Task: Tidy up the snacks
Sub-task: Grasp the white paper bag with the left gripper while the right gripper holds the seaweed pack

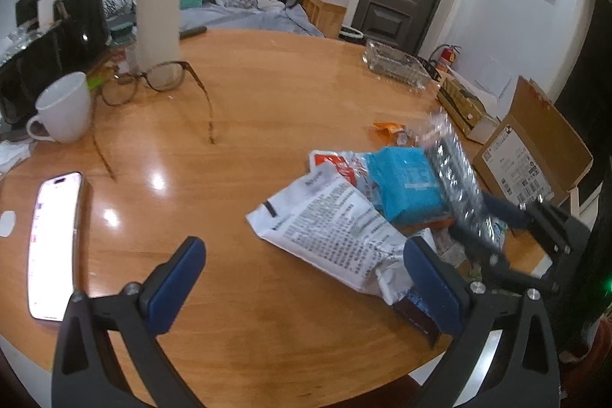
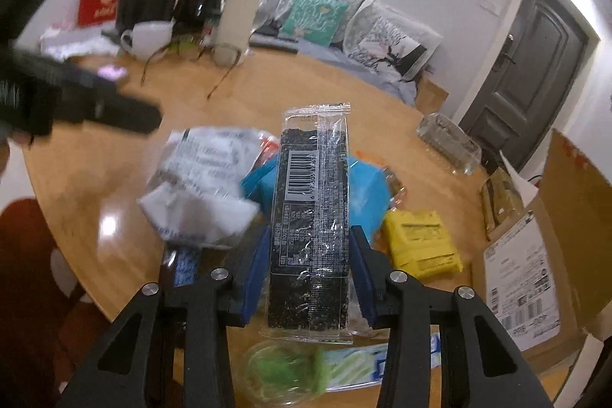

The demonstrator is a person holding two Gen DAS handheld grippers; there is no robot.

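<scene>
- The right hand-held gripper (image 2: pixel 309 255) squeezed a long black seaweed snack pack (image 2: pixel 311 213) between its two blue pads. The pack stuck out over the snack pile, with its barcode facing up.
- The left hand-held gripper (image 1: pixel 302 278) was wide open and held nothing. It hung over the round wooden tabletop (image 1: pixel 248 109), and its right pad was close to a crumpled white bag (image 1: pixel 329 228).
- The snack pile lay near the tabletop's right edge. In it were the white bag, a blue packet (image 1: pixel 409 186) and a red and white bag (image 1: pixel 340 163).
- A small orange wrapper (image 1: pixel 388 129) lay just past the pile, farther from the camera.
- In the right wrist view, a yellow packet (image 2: pixel 420 243) sat to the right of the seaweed pack, and a green and white packet (image 2: pixel 344 369) lay under the gripper.
- A cardboard box (image 1: pixel 531 155) stood open just beside the tabletop's right edge.
- Near the left edge lay a phone (image 1: pixel 55 243) with its screen lit.
- A white mug (image 1: pixel 63 109), a pair of glasses (image 1: pixel 160 83) and a tall white bottle (image 1: pixel 158 6) stood toward the far left edge.
- A clear glass tray (image 1: pixel 397 64) sat at the far right edge.
</scene>
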